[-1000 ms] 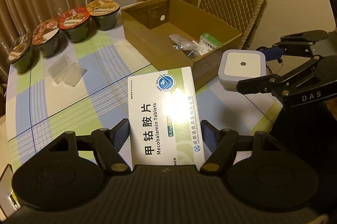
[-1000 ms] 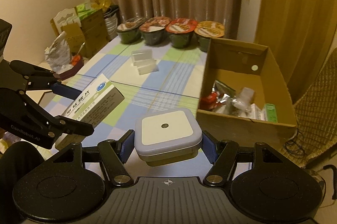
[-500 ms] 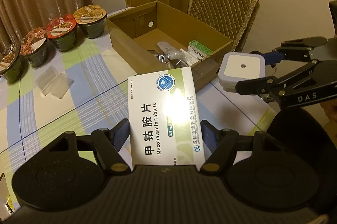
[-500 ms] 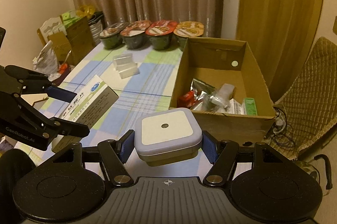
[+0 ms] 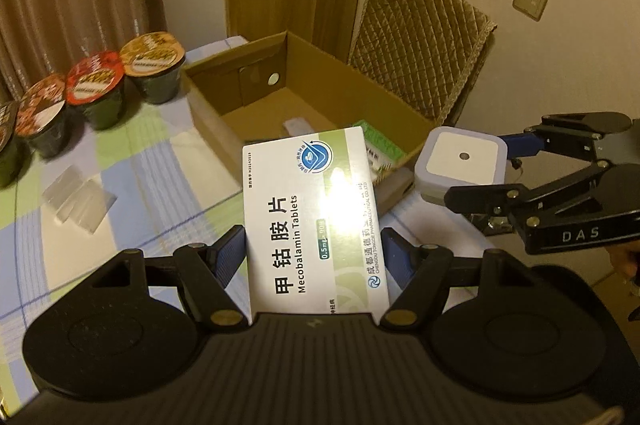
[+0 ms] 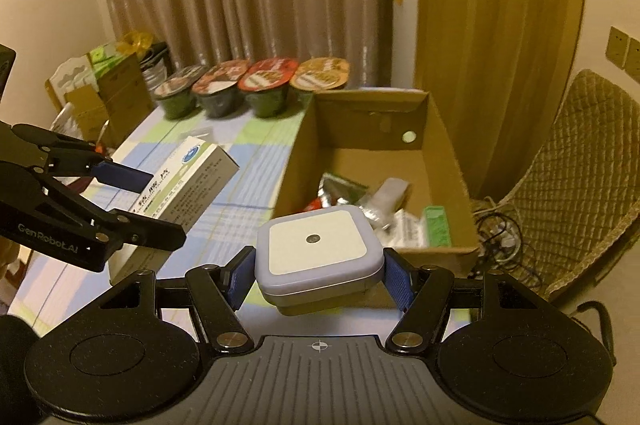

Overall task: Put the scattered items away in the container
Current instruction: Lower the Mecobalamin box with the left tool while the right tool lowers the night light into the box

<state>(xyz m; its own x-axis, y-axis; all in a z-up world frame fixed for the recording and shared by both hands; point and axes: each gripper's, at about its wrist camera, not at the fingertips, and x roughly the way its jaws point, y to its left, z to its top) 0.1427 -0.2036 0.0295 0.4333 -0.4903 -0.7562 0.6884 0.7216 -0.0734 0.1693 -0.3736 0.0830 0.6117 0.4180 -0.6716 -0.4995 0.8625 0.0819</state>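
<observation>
A: Cardboard box, open at the top, at the far right corner of the table. Room above the rim?

B: Yes, open air over all four walls. Inside only foil packets and a green carton, mostly toward the near right corner. Quilted chair close behind the right wall.

A: And the left gripper?

B: Clenched on the white and green tablet box, held off the table. Far end covering part of the near rim in the left wrist view.

A: The right gripper?

B: Clamped on both sides of the square white case, lifted too, before the near wall and not yet over it.

A: Other edges?

B: Four noodle bowls in a row along the far edge. Clear plastic pieces more to the middle, well apart from both tools.

A: Different from half a second ago?

B: Cardboard box larger and nearer in both views. Same grips, same loads.
</observation>
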